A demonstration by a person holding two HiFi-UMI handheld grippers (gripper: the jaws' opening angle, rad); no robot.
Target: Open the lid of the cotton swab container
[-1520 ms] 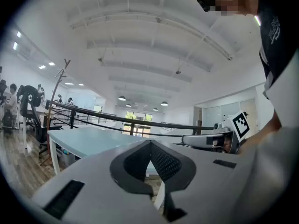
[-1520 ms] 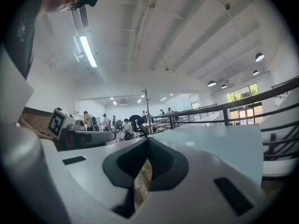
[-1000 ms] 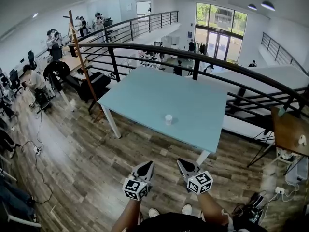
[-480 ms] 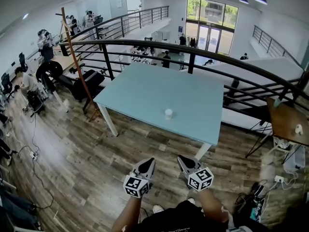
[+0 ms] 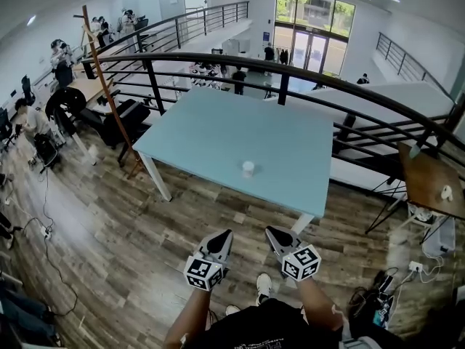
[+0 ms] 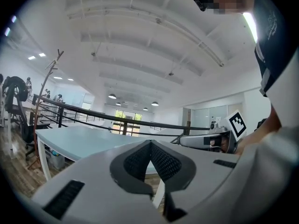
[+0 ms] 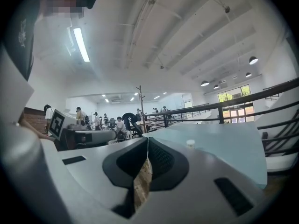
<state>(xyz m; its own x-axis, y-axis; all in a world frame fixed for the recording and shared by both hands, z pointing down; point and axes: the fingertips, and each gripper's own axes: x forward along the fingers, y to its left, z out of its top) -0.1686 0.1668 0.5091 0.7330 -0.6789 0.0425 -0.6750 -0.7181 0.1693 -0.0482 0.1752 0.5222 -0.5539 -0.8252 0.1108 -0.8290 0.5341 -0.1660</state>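
The left gripper (image 5: 224, 233) is above the wooden floor (image 5: 109, 238), with its jaws pressed together and nothing between them. The small white cotton swab container (image 5: 248, 168) stands on the light blue tabletop (image 5: 203, 129), well apart from both grippers. The right gripper (image 5: 271, 232) also has its jaws together and holds nothing.

From my remote seat, daylight floods in through the tall glass doors (image 5: 314, 29) beyond the pale blue table (image 5: 240, 140), lighting its top evenly and leaving the hall bright. The wide lens bows the railing (image 5: 290, 71) behind the table into an arc, and both gripper views close in a black ring at their corners. High to the left of the table in the right gripper view, a ceiling strip light (image 7: 80, 43) burns out to pure white.
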